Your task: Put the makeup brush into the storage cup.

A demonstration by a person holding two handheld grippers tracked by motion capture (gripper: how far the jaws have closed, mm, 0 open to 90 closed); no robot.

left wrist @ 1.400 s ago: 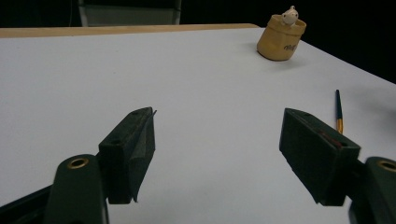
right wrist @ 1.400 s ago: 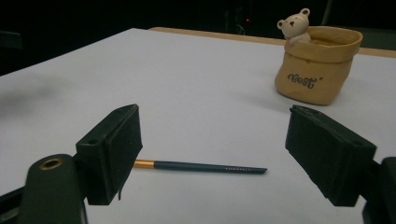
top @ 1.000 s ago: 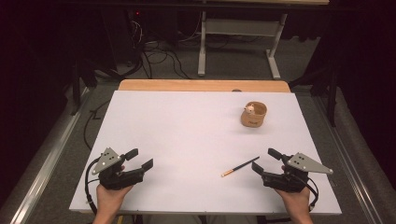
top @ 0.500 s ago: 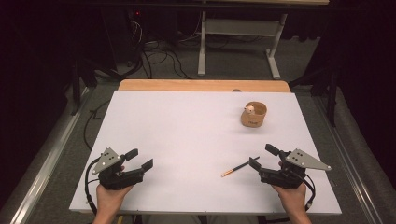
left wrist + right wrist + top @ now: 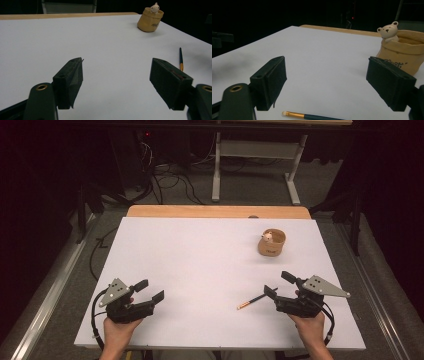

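A thin dark pencil [image 5: 256, 298] with a gold band and a pale tip lies on the white table [image 5: 200, 255], near the front right. My right gripper [image 5: 276, 284] is open at the pencil's dark end, with the pencil [image 5: 312, 116] low between its jaws. A tan sack-shaped pot [image 5: 272, 243] with a small bear figure on its rim stands farther back on the right, and it looms behind the right jaw as the pot [image 5: 404, 53]. My left gripper [image 5: 150, 290] is open and empty at the front left, and the pencil [image 5: 181, 58] and pot [image 5: 150, 19] lie off to its right.
A wooden strip [image 5: 215, 211] runs along the table's far edge. Beyond it are a metal desk frame [image 5: 255, 165] and cables on the floor. A hand holds each gripper at the table's front edge.
The right gripper has moved left and a little forward, up to the pencil's dark end. The left gripper, pencil and pot have stayed put.
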